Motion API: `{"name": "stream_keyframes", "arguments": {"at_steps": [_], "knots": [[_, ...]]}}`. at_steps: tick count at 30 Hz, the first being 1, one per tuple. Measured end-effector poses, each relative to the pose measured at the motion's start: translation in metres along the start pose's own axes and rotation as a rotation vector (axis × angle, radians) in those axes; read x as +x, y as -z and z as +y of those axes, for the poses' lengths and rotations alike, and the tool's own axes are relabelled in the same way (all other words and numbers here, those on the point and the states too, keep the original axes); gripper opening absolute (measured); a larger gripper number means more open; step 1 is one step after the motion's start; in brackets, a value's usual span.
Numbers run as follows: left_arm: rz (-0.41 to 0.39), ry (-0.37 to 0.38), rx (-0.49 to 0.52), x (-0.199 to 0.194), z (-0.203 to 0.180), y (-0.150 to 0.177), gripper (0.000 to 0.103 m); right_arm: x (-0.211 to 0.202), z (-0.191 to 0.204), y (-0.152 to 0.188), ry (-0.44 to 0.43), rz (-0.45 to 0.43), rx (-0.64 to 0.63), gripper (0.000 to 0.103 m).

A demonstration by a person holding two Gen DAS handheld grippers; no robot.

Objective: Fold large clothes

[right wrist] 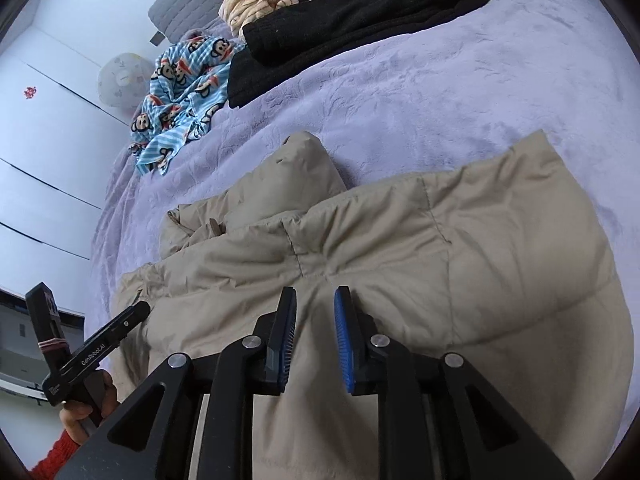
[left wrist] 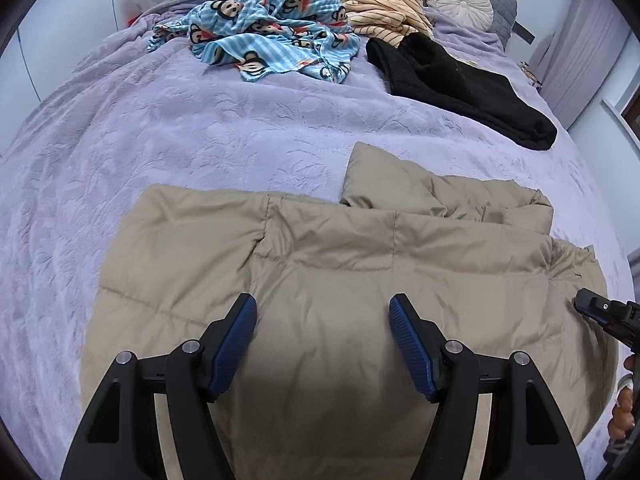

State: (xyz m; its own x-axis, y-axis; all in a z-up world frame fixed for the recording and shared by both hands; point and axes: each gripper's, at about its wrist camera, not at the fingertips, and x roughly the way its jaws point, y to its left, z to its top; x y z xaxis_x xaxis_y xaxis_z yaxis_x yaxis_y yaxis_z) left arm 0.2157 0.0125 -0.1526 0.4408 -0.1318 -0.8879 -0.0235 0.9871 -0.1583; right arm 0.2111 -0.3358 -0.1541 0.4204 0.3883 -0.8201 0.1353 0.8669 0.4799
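Left gripper [left wrist: 323,312]: black, blue-padded fingers spread wide above the beige quilted puffer jacket [left wrist: 340,280], gripping nothing.
Right gripper [right wrist: 315,304]: fingers narrowly parted over the same jacket, nothing between them.
Jacket: lying flat by the near edge of the lavender plush bedspread [left wrist: 160,128], one sleeve folded across its top.
Far end of bed: crumpled blue monkey-print fabric [left wrist: 264,32], cream striped garment [left wrist: 380,4], black knit garment [left wrist: 460,76], round white pleated cushion [left wrist: 459,4].
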Motion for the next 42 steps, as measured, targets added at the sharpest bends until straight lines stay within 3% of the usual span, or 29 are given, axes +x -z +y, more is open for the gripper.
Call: {"name": "stream_keyframes", "arguments": {"at_steps": [7,12,20,21,22,24,27,30,32,37,39,42], "knots": [[0.046,-0.028,-0.003,-0.032,0.011,0.047,0.07,-0.044,-0.014,0.056,-0.018,-0.012,0.057,0.025],[0.113,-0.045,-0.006,-0.043,0.011,0.088,0.07,-0.066,-0.021,0.104,-0.014,0.007,0.084,0.044],[0.196,-0.022,-0.056,-0.058,0.012,0.135,0.07,-0.076,-0.026,0.161,0.015,0.078,0.146,0.058],[0.204,-0.016,-0.065,-0.059,0.013,0.139,0.072,-0.077,-0.027,0.165,0.016,0.082,0.16,0.059],[0.214,-0.01,-0.074,-0.061,0.014,0.143,0.085,-0.077,-0.028,0.169,0.016,0.084,0.171,0.059],[0.213,-0.004,-0.09,-0.064,0.017,0.148,0.096,-0.077,-0.032,0.175,0.017,0.091,0.19,0.059],[0.226,-0.013,-0.096,-0.066,0.018,0.155,0.096,-0.077,-0.04,0.183,0.012,0.1,0.238,0.06],[0.241,-0.016,-0.11,-0.063,0.019,0.161,0.097,-0.075,-0.047,0.186,0.004,0.102,0.271,0.074],[0.242,-0.028,-0.109,-0.061,0.02,0.164,0.103,-0.073,-0.052,0.186,-0.003,0.102,0.294,0.074],[0.245,-0.022,-0.11,-0.057,0.019,0.172,0.103,-0.07,-0.063,0.187,-0.033,0.094,0.352,0.077],[0.237,-0.027,-0.113,-0.057,0.02,0.175,0.103,-0.069,-0.064,0.186,-0.063,0.082,0.364,0.094],[0.238,-0.026,-0.127,-0.057,0.025,0.178,0.103,-0.069,-0.065,0.185,-0.072,0.078,0.361,0.094]]}}
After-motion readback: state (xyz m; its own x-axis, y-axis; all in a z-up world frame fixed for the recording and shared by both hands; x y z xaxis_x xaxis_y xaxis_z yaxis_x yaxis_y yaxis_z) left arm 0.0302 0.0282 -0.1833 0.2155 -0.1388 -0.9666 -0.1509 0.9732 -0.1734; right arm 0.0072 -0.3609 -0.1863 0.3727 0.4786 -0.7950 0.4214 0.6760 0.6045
